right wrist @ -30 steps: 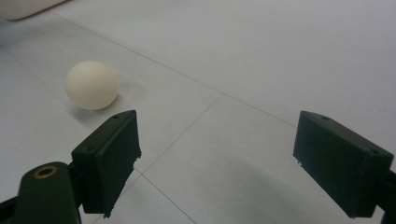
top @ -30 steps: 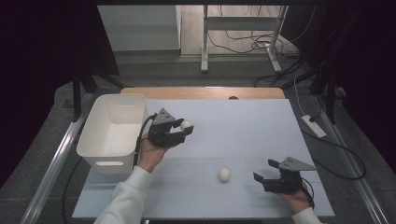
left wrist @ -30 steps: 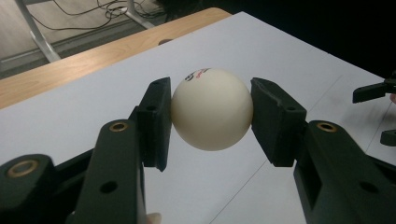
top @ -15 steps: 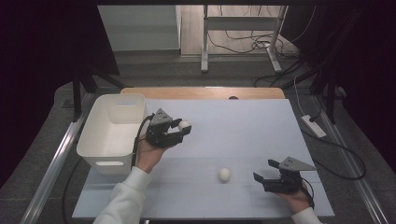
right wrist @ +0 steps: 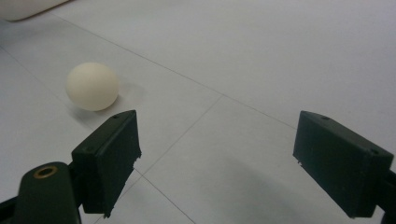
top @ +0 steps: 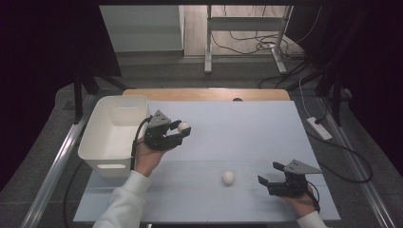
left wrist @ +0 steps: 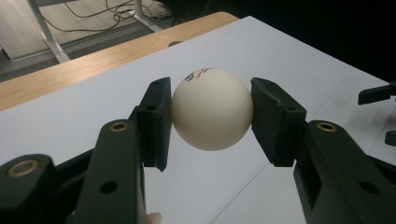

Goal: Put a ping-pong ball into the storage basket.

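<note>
My left gripper (top: 179, 132) is shut on a white ping-pong ball (top: 183, 126) and holds it above the table, just right of the white bin (top: 112, 135). In the left gripper view both pads press the ball (left wrist: 211, 108), which bears a small red mark. A second white ball (top: 228, 176) lies on the pale table (top: 237, 128) near the front. My right gripper (top: 267, 182) rests low at the front right, open, with nothing between its fingers. In the right gripper view that ball (right wrist: 92, 86) lies ahead and to the left of the gripper (right wrist: 217, 158).
The white bin stands at the table's left edge and looks empty. A wooden strip (top: 209, 94) runs along the far edge. Cables and desk legs (top: 247, 42) lie on the floor beyond; a white power strip (top: 319, 128) lies to the right.
My left gripper with its ball has drifted slightly left, toward the bin. The right gripper and the loose ball have stayed in place.
</note>
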